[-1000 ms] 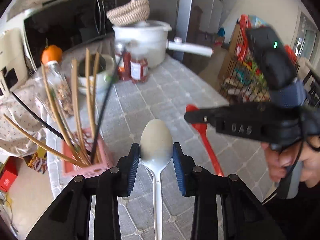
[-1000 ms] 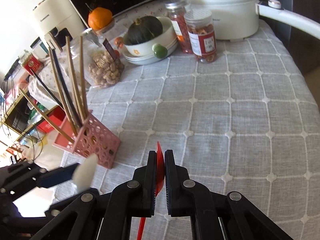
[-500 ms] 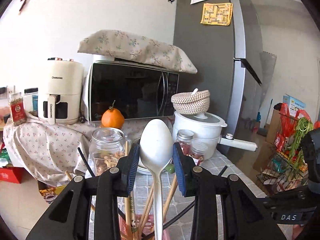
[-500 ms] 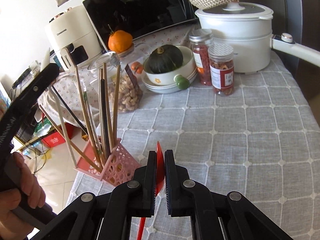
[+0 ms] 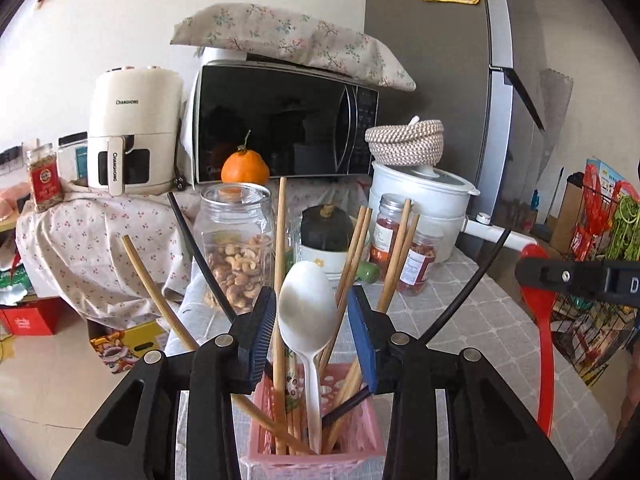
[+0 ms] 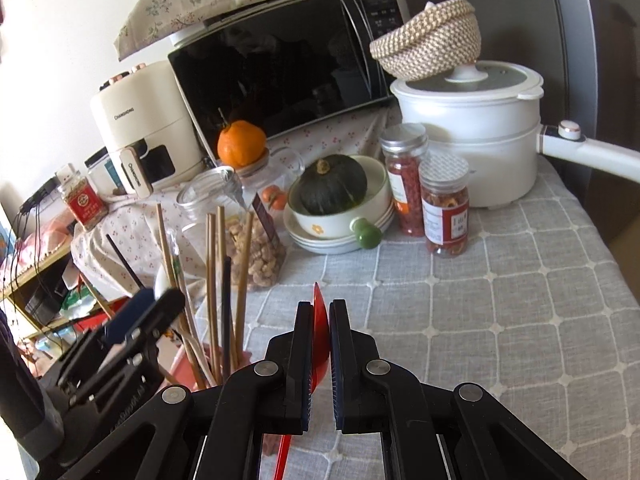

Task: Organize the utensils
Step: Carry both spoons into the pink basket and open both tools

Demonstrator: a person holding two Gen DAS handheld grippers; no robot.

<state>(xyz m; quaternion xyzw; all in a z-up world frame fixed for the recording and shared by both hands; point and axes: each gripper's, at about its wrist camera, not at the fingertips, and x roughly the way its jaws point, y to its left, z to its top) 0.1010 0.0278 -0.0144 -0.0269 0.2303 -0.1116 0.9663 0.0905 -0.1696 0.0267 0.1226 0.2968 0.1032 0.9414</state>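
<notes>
A white plastic spoon (image 5: 307,312) stands upright, handle down, in the pink perforated holder (image 5: 312,454) among several wooden and black chopsticks (image 5: 280,264). My left gripper (image 5: 312,320) is open, its blue pads either side of the spoon bowl with gaps. My right gripper (image 6: 320,320) is shut on a red spoon (image 6: 320,312), held edge-on above the tablecloth; it also shows in the left wrist view (image 5: 540,304). The holder with its chopsticks (image 6: 218,280) sits to the right gripper's left, beside the left gripper (image 6: 160,304).
On the grey checked tablecloth (image 6: 500,300) stand a nut jar (image 5: 236,248), a bowl with a dark squash (image 6: 334,188), two red-filled jars (image 6: 444,208), a white pot (image 6: 472,120) with a long handle. Microwave (image 5: 280,120) and air fryer (image 5: 132,132) behind.
My left gripper swung up from the table to above the pink holder, lowered the white spoon's handle into it and opened wider. My right gripper rose with the red spoon.
</notes>
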